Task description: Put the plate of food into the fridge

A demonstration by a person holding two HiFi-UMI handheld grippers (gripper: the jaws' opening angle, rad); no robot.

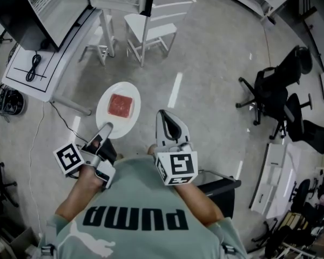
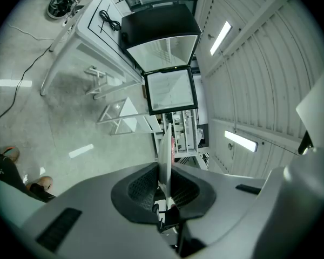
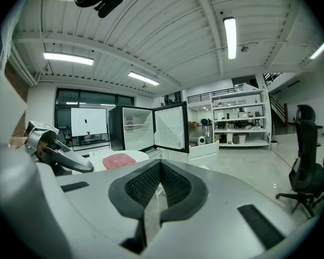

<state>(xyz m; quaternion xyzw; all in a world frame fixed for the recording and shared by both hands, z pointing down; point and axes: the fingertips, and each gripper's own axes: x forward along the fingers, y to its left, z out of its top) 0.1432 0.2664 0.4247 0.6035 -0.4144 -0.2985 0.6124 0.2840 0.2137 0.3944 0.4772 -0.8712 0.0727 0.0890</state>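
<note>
Got the plate (image 1: 117, 109) up in the air over the bare floor (image 1: 205, 63), with a slab of pinkish-red food (image 1: 120, 104) lying flat in the middle. Pinched by its near rim in the left gripper (image 1: 105, 129), jaws nearly together on the thin edge, seen edge-on right between the pads in the left gripper view. Nothing in the right gripper (image 1: 165, 120), jaws closed on each other, hanging just beside the plate without touching.

Looks like the carry step, not the placing yet. Straight ahead in the right gripper view: fridge (image 3: 130, 128), door (image 3: 170, 125) already swung open, well apart from the plate.

Next up, probably: walk it over, keep it level to stop any sliding, aim for a shelf, mind the door edge. Can't judge shelf space from here.
</note>
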